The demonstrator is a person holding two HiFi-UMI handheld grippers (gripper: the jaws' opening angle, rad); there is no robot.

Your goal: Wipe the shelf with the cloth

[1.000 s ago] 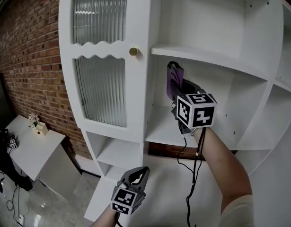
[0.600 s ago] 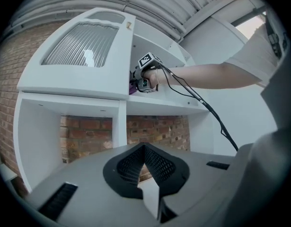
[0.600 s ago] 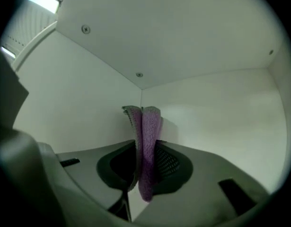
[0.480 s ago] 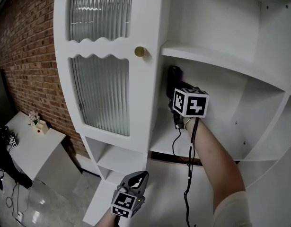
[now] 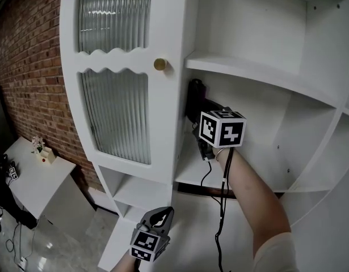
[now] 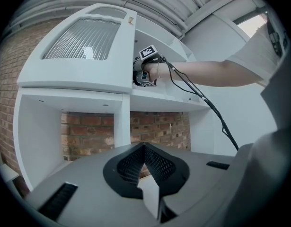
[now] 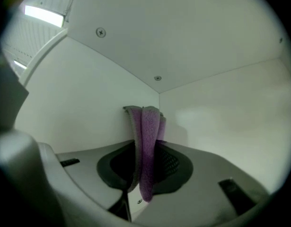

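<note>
Within right tool (image 7: 144, 151), one purple cloth (image 7: 147, 126)

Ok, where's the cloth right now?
The purple cloth is clamped in the right gripper, inside the middle shelf bay near its back left corner, just right of the door's brass knob in the head view.

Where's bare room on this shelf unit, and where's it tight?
Free: middle shelf from the forearm right to the divider; upper shelf; the cubby under the door. Tight: left back corner, where the right gripper holds the cloth.
</note>
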